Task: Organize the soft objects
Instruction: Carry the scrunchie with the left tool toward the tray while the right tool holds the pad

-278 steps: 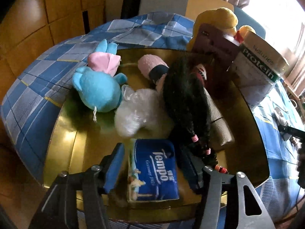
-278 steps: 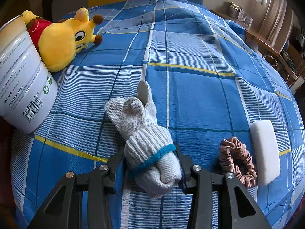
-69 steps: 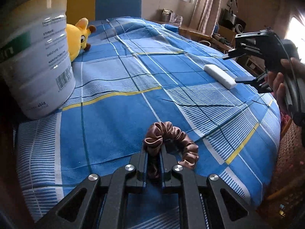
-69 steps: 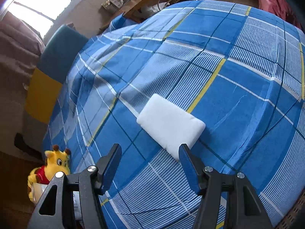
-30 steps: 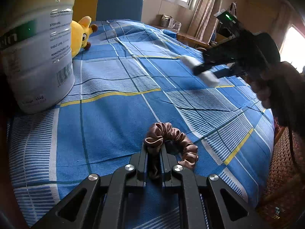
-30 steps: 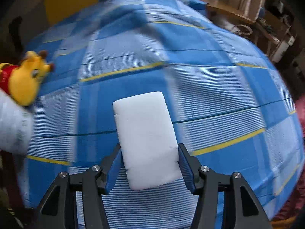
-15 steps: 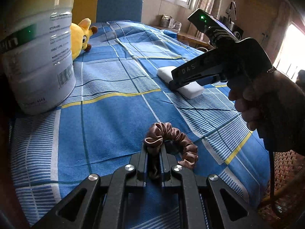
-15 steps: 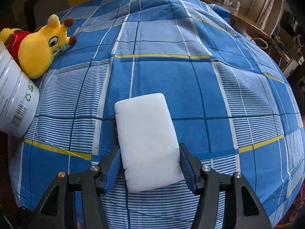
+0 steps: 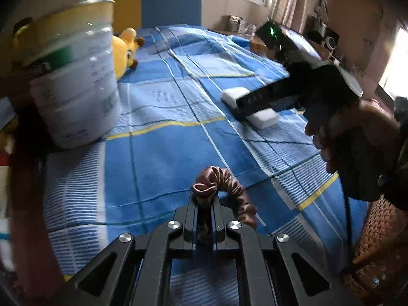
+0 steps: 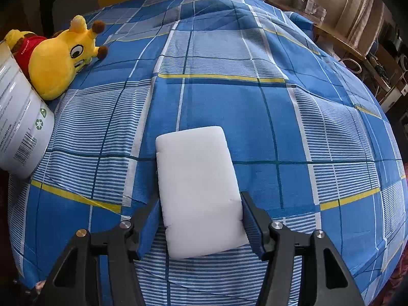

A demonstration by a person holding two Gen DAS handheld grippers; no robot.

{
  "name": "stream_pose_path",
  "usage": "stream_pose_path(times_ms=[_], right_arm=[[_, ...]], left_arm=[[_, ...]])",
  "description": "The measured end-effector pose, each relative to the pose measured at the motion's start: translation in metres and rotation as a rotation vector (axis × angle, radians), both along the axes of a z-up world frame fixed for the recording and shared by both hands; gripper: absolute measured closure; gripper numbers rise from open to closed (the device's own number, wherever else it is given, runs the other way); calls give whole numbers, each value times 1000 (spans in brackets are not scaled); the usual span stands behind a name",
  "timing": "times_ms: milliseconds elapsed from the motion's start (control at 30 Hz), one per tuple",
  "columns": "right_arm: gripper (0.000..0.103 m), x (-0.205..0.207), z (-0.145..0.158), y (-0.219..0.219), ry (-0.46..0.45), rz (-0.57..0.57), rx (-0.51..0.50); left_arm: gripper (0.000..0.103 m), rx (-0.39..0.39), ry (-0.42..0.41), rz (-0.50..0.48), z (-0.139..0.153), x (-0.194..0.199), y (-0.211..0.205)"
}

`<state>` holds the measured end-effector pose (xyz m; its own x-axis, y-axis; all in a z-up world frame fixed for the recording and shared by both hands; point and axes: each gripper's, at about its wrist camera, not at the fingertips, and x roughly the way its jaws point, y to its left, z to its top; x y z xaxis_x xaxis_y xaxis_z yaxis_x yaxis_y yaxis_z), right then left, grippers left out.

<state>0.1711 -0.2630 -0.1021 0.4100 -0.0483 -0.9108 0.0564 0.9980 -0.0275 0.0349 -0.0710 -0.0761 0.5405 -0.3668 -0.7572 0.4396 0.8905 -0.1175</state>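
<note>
My left gripper [image 9: 205, 204] is shut on a brown satin scrunchie [image 9: 230, 191] and holds it just above the blue checked tablecloth [image 9: 158, 158]. My right gripper [image 10: 200, 211] is shut on a white sponge block [image 10: 199, 186], with a jaw pressed on each long side, above the cloth. In the left wrist view the right gripper [image 9: 236, 105] and the sponge [image 9: 265, 118] show at the right, held by a hand. A yellow plush toy in a red shirt [image 10: 54, 58] lies at the far left.
A large white protein tin [image 9: 74, 86] stands at the left, next to the plush; it also shows in the right wrist view [image 10: 17, 119]. A blue and yellow chair back [image 9: 158, 7] stands behind the table. A wicker basket [image 9: 374, 232] sits low at the right.
The right gripper has carried the white sponge leftward and nearer, toward the tin. The left gripper still holds the scrunchie and has lifted and tilted slightly.
</note>
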Motion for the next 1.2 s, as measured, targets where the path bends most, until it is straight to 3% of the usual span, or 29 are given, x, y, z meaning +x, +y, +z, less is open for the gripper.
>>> stream_pose_path(times_ms=[500, 1200], right_arm=[[43, -3, 4, 0, -10, 12, -12], [43, 1, 3, -4, -14, -13, 0]], left_arm=[[95, -27, -105, 45, 61, -33, 28], [95, -67, -146, 228, 89, -59, 125]])
